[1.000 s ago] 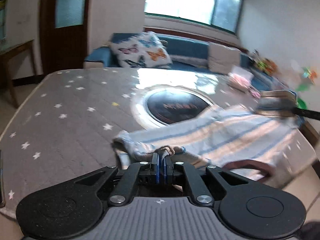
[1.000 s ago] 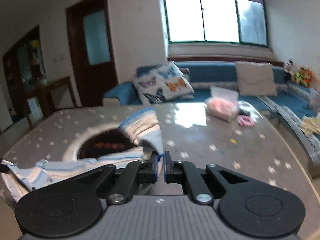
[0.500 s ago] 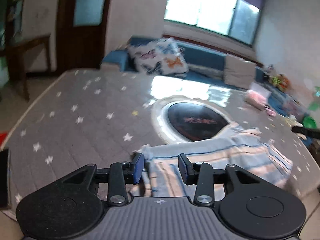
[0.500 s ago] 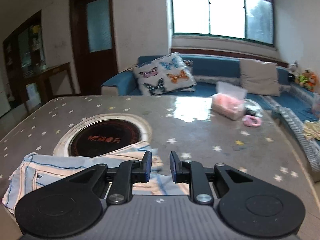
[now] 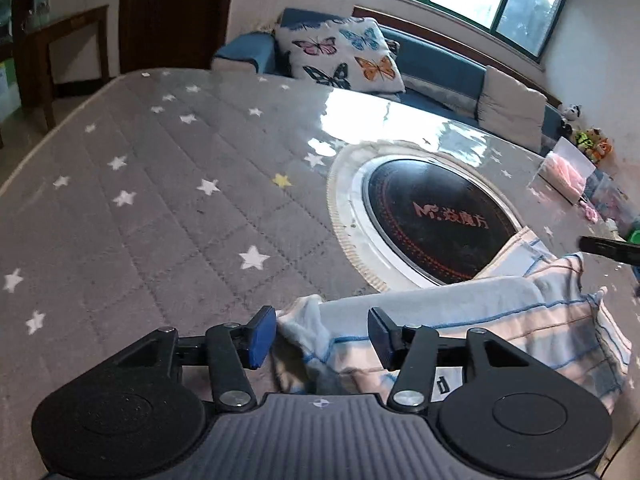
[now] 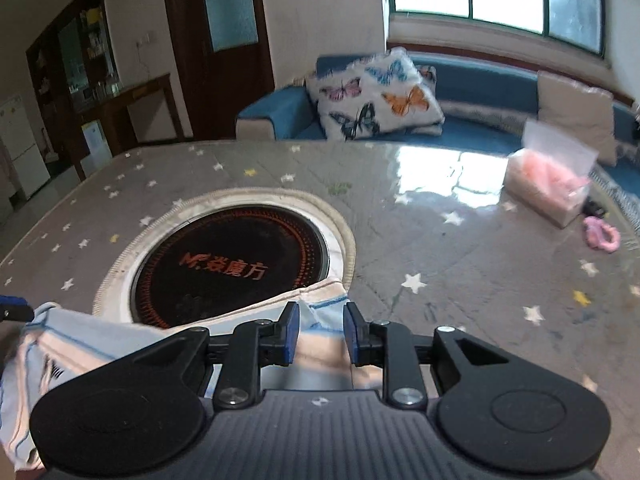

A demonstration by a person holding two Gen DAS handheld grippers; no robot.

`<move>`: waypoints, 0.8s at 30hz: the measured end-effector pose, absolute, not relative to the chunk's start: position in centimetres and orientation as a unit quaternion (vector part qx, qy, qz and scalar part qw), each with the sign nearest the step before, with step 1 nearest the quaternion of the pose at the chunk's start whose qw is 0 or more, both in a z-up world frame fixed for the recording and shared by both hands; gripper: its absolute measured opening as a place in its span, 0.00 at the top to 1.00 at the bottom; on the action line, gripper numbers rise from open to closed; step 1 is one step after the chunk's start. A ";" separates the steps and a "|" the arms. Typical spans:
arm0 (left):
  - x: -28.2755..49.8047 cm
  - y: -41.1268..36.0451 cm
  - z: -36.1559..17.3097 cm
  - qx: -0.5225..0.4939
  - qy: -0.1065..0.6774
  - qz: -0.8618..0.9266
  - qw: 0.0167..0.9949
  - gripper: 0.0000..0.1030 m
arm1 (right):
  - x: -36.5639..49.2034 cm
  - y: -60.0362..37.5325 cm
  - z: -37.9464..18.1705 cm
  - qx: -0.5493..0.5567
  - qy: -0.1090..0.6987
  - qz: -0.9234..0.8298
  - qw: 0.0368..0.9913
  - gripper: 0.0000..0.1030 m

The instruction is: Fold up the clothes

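A striped garment [image 5: 500, 324], light blue, pink and white, lies folded at the near edge of the table, partly over the black round cooktop. My left gripper [image 5: 320, 334] hovers over its left corner with jaws opening; the cloth lies loose between the blue pads, not pinched. In the right wrist view the same garment [image 6: 100, 340] stretches to the left. My right gripper [image 6: 320, 332] stands over its right corner, jaws opening, cloth under the gap but free of the pads. The right gripper's tip [image 5: 608, 247] shows at the right edge of the left wrist view.
The table has a grey star-patterned cover [image 5: 160, 200] and an inset cooktop [image 6: 232, 268]. A clear box with pink contents [image 6: 548, 188] and a pink hair tie [image 6: 600, 236] sit at the far right. Behind stands a blue sofa with a butterfly cushion [image 6: 376, 96].
Both grippers were shut on the garment's corners and held it up. They came down and let go; the cloth now lies folded on the table and both jaws stand apart.
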State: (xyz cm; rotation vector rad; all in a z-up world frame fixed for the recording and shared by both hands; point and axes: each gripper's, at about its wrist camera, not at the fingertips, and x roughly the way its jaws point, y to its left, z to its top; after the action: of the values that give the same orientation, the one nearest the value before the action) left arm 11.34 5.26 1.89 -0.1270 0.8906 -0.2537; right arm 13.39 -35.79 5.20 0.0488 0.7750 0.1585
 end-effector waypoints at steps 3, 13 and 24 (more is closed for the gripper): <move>11.7 5.0 1.5 -0.058 0.439 -0.135 0.887 0.50 | 15.9 -35.6 3.6 0.021 0.398 0.086 0.913 0.75; 11.5 5.0 2.0 -0.060 0.437 -0.161 0.883 0.90 | 20.1 -34.5 0.5 -0.009 0.428 0.098 0.898 0.56; 10.1 3.9 2.6 -0.068 0.430 -0.207 0.876 0.91 | 20.5 -34.0 0.5 -0.029 0.433 0.102 0.895 0.89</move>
State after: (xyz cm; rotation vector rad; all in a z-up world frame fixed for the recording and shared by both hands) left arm 10.08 3.87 2.60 -0.1413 0.8971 -0.4311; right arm 20.49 -34.00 0.48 -0.0611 0.8972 0.2123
